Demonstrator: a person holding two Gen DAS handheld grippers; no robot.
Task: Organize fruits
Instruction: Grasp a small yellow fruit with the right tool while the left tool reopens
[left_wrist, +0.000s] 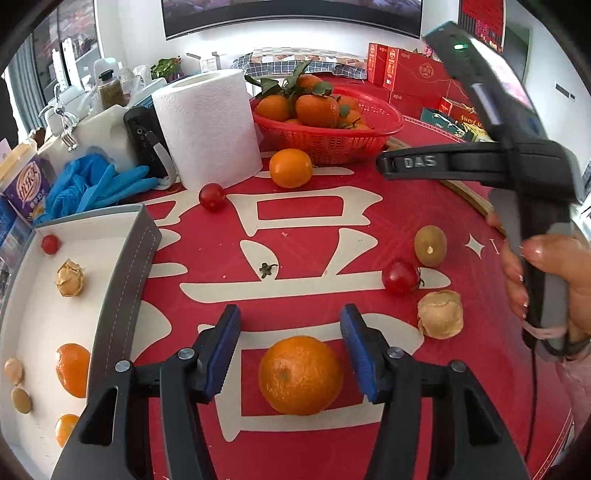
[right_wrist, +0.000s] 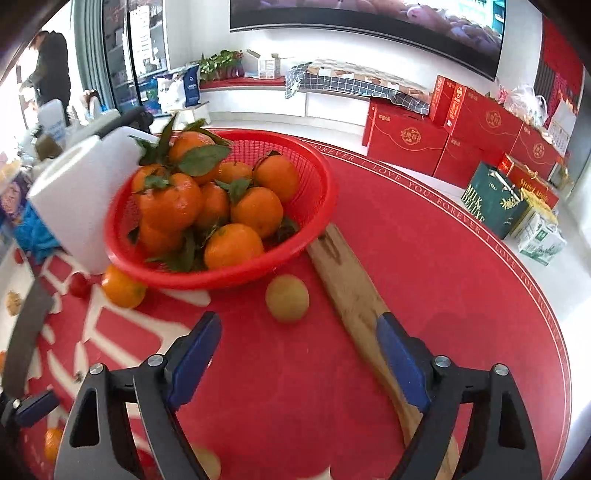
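My left gripper (left_wrist: 291, 343) is open and points down at a loose orange (left_wrist: 301, 374) on the red tablecloth. The orange lies between the blue pads, which stand clear of it. To the left, a white tray (left_wrist: 122, 273) with a grey rim holds a cherry tomato, a husked physalis and tangerines. A second tomato (left_wrist: 400, 277), a greenish round fruit (left_wrist: 430, 245) and another physalis (left_wrist: 439, 314) lie to the right. My right gripper (right_wrist: 299, 354) is open and empty above the cloth, just short of the greenish fruit (right_wrist: 287, 298). A hand (left_wrist: 554, 280) holds its handle.
A red basket (right_wrist: 221, 277) of leafy oranges stands at the back, with an orange (right_wrist: 122, 286) and a tomato (left_wrist: 211, 196) beside it. A paper towel roll (left_wrist: 207, 125) and blue gloves (left_wrist: 92, 184) sit at the left. A wooden board (right_wrist: 354, 291) runs under the right finger.
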